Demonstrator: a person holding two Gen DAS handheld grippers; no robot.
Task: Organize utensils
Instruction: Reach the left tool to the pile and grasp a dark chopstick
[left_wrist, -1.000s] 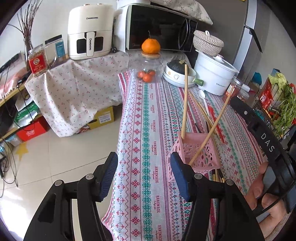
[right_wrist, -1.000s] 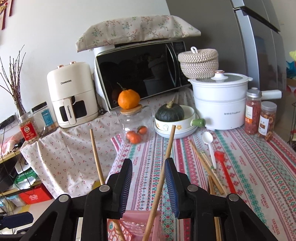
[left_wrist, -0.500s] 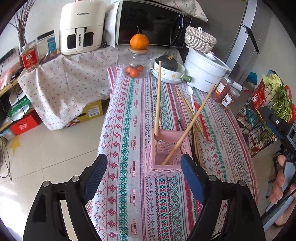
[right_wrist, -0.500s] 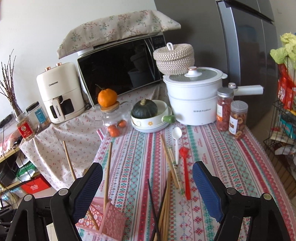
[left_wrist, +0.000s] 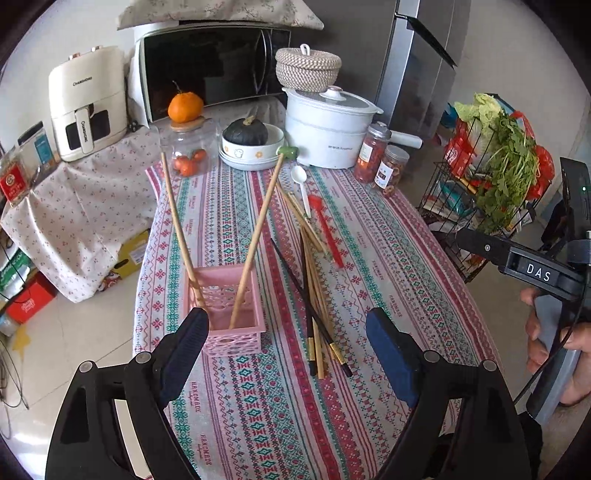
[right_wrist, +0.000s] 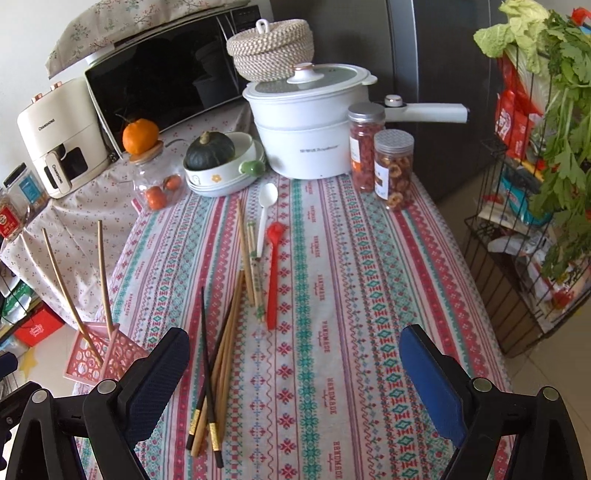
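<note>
Both the left gripper and right gripper, just opening, gape empty above the chopsticks, beside the pink basket.

My tongs' fingers wear matt, finely textured blue rubbery pads on black plastic arms. The worktop's woven striped cloth looks soft and matt. The pink perforated plastic basket has a dull sheen; the two long pale wooden chopsticks in it are bare and smooth. The dark lacquered chopsticks carry shiny gold bands. The red plastic spoon and white plastic spoon gleam, as does the white glossy pot.
</note>
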